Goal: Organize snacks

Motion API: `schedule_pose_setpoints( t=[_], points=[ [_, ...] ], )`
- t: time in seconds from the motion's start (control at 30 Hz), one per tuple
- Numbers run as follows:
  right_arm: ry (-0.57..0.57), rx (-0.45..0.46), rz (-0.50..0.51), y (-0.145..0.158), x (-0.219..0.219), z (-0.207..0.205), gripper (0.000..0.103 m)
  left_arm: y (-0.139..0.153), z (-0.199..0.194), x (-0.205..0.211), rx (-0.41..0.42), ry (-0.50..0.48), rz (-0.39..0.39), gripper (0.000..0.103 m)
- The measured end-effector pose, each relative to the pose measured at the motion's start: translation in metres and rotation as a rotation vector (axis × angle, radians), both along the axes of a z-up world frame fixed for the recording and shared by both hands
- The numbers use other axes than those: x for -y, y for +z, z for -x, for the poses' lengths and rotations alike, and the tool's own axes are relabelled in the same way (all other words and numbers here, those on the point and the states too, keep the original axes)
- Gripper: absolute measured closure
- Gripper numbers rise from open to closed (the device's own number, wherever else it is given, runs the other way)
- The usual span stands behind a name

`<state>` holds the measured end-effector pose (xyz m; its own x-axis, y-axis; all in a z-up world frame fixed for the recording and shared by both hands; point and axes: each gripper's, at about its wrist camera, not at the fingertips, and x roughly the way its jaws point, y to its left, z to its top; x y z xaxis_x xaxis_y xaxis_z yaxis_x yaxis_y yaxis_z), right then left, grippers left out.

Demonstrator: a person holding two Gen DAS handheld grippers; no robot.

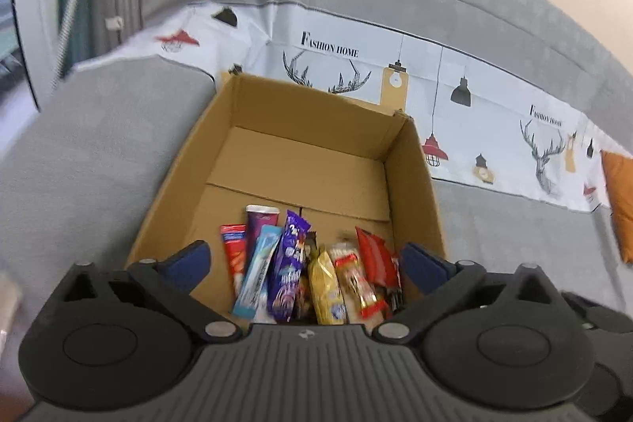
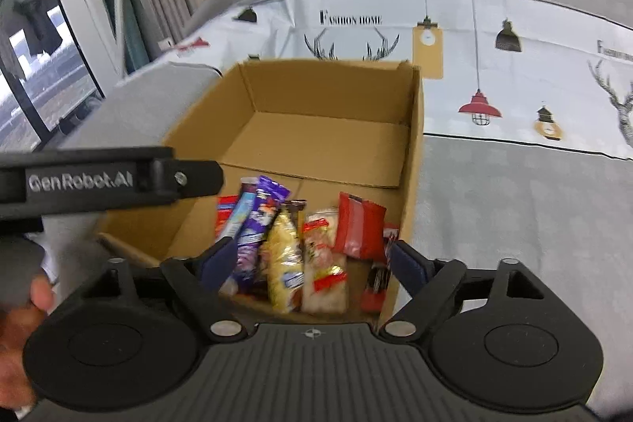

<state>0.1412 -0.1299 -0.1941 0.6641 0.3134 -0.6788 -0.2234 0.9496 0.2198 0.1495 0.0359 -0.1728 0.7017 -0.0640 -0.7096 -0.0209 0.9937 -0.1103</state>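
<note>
An open cardboard box (image 1: 316, 113) (image 2: 332, 86) stands on a grey sofa. Several snack packs lie side by side at its near end: a red pack (image 1: 233, 256), a light blue bar (image 1: 257, 271), a purple pack (image 1: 287, 263) (image 2: 257, 228), a yellow pack (image 1: 326, 287) (image 2: 283, 260), a clear red-and-white pack (image 1: 352, 275) (image 2: 324, 263) and a red wrapper (image 1: 376, 258) (image 2: 360, 230). My left gripper (image 1: 306, 262) hangs open above the packs, nothing between its blue pads. My right gripper (image 2: 312, 260) is open too, over the same packs, holding nothing. The left gripper's black body (image 2: 107, 180) crosses the right wrist view at the left.
A white printed cloth (image 1: 455, 93) (image 2: 514, 66) with lamps and antlers drapes the sofa back. An orange cushion (image 1: 621, 204) lies at the far right. Curtains and a window (image 2: 47, 46) stand at the left. A hand (image 2: 23, 303) shows at the lower left.
</note>
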Motion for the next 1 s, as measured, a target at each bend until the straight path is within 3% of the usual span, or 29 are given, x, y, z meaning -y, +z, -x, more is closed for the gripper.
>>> schedule_pose_setpoints(
  t=[0.17,0.37,0.57,0.73,0.83,1.0],
  points=[
    [-0.023,0.029,-0.019,0.057,0.009,0.047,0.005,0.053,0.051,0.024,0.002,0.010,-0.080,0.000],
    [-0.095,-0.032,0.089,0.109,0.009,0.092,0.001,0.110,0.112,0.049,-0.022,0.035,-0.162,0.000],
    [-0.109,-0.044,-0.036,0.139,0.022,0.131,0.001,0.157,0.155,0.058,0.025,0.037,-0.185,0.000],
    [-0.133,-0.054,-0.092,0.152,0.025,0.149,0.001,0.175,0.172,0.062,0.049,0.035,-0.201,0.000],
    [-0.153,-0.038,-0.075,0.156,0.023,0.156,0.001,0.178,0.176,0.066,0.058,0.042,-0.236,0.000],
    [-0.167,-0.043,-0.052,0.157,0.024,0.160,0.001,0.176,0.173,0.062,0.044,0.031,-0.220,0.000]
  ],
)
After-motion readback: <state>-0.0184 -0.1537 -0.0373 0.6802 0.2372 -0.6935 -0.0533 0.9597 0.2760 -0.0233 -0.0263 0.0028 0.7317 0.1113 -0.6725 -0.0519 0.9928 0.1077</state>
